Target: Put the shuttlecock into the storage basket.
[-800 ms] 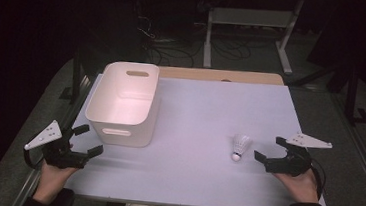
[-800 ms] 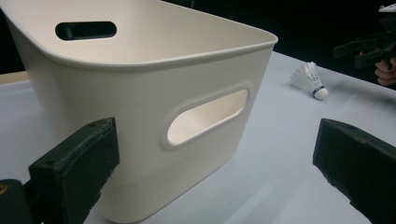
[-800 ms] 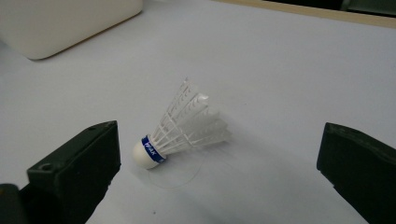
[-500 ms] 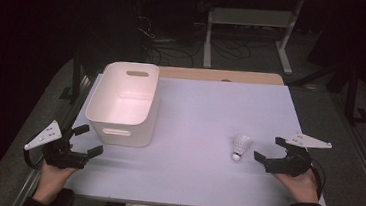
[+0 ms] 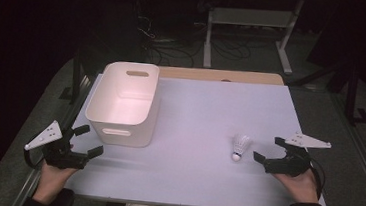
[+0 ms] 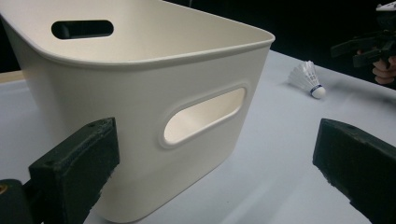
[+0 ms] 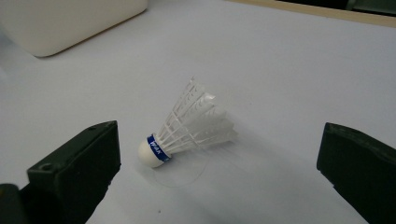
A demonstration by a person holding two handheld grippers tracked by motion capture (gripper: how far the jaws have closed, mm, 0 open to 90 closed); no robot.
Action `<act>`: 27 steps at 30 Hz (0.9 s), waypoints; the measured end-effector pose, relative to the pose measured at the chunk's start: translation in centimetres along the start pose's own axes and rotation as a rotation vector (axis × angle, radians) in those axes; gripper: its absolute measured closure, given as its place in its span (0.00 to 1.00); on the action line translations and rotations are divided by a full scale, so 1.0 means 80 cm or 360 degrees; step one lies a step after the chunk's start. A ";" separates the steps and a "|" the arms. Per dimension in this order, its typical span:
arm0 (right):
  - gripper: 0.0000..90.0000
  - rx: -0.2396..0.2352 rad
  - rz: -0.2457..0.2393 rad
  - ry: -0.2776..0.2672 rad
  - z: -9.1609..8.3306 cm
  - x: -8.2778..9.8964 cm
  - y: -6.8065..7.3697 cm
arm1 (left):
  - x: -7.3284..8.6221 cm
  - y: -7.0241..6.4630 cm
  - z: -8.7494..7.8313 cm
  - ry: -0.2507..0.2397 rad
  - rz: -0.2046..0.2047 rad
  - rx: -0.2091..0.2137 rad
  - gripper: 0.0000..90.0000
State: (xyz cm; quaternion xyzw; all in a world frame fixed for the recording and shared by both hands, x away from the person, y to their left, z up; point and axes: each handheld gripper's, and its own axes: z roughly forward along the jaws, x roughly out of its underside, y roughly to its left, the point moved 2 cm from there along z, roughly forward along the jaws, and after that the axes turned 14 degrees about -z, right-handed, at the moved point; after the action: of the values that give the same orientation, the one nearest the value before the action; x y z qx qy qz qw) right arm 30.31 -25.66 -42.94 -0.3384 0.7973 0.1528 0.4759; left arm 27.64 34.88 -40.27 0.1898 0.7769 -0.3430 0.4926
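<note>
A white feathered shuttlecock (image 5: 239,146), with a blue band above its white cork, is lying on its side on the right part of the pale table (image 5: 205,115), cork pointing toward the near edge, well apart from an empty, upright cream bin (image 5: 124,103) sitting at left.
</note>
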 end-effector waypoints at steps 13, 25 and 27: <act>0.00 -0.0006 -0.0013 0.0082 0.005 -0.009 -0.001 | 0.001 -0.001 0.001 0.0013 0.0001 0.0000 0.00; 0.00 -0.0026 -0.0013 0.0137 0.007 -0.020 -0.010 | 0.001 -0.001 0.001 0.0013 0.0001 -0.0002 0.00; 0.00 -0.0030 -0.0006 0.0145 0.007 -0.022 -0.014 | 0.001 -0.001 0.001 0.0014 0.0001 -0.0003 0.00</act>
State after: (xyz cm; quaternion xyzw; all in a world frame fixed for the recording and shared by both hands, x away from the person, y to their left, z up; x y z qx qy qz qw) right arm 32.00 -25.46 -41.61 -0.3508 0.8160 0.1439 0.4363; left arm 27.60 34.77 -40.36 0.1911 0.7794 -0.3413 0.4894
